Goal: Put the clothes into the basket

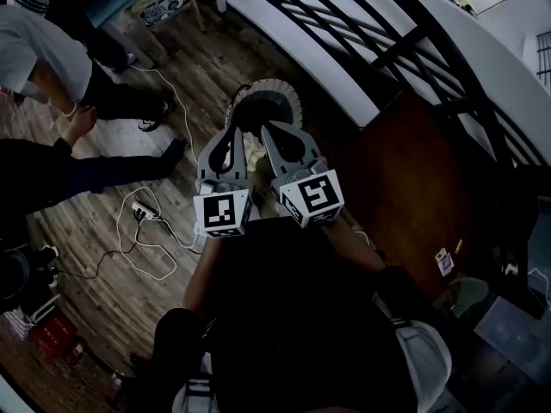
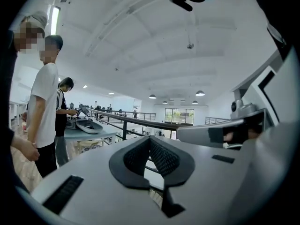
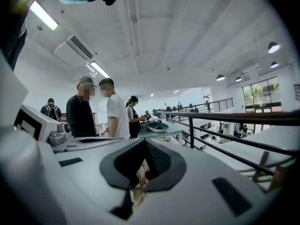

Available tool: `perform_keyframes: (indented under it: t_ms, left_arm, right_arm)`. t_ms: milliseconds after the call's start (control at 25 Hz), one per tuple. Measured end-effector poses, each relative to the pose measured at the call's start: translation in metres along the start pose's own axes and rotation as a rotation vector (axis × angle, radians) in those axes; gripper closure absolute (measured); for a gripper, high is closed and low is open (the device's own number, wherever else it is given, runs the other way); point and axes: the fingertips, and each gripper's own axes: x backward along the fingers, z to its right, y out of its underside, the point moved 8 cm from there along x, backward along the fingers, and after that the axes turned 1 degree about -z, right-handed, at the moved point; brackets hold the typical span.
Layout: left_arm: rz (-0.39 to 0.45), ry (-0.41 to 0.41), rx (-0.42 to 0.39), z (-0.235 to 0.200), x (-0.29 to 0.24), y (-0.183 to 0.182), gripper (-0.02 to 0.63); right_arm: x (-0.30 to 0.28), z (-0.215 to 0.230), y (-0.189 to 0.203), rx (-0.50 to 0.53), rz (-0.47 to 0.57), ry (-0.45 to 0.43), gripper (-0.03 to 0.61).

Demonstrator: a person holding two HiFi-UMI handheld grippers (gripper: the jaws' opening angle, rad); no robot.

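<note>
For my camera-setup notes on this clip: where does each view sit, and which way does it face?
Head view: on the head, steeply down at left gripper, right gripper, arms, basket.
Left gripper view: on that gripper, level over its shut jaws; right gripper alongside.
Right gripper view: likewise; left gripper alongside.
Both gripper views share railing, bystanders.

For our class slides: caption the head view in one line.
Left gripper and right gripper, shut, side by side above a basket on a wood floor.

The left hand-held gripper (image 1: 234, 136) and right hand-held gripper (image 1: 271, 132) are grey with black-and-white patterned marker cubes (image 1: 222, 212), the floor (image 1: 95, 222) brown wood-grain, the cable (image 1: 146, 248) white, and the basket (image 1: 269, 85) pale-rimmed.
</note>
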Motion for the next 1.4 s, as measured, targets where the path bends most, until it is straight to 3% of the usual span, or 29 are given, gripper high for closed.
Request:
perform_keyframes:
  t_ms: [360, 760, 1400]
  left_arm:
    - [0.036, 0.009, -0.038, 0.007, -0.001, -0.017, 0.601]
    - [0.028, 0.013, -0.046, 0.015, 0.000, -0.012, 0.601]
    - [0.028, -0.065, -0.026, -0.005, 0.016, -0.009, 0.601]
  right_arm:
    - [0.013, 0.013, -0.023, 0.020, 0.071, 0.036, 0.569]
    - [0.015, 0.008, -0.017, 0.015, 0.061, 0.028, 0.569]
    - [0.008, -0.004, -0.015, 0.034, 0.051, 0.010, 0.569]
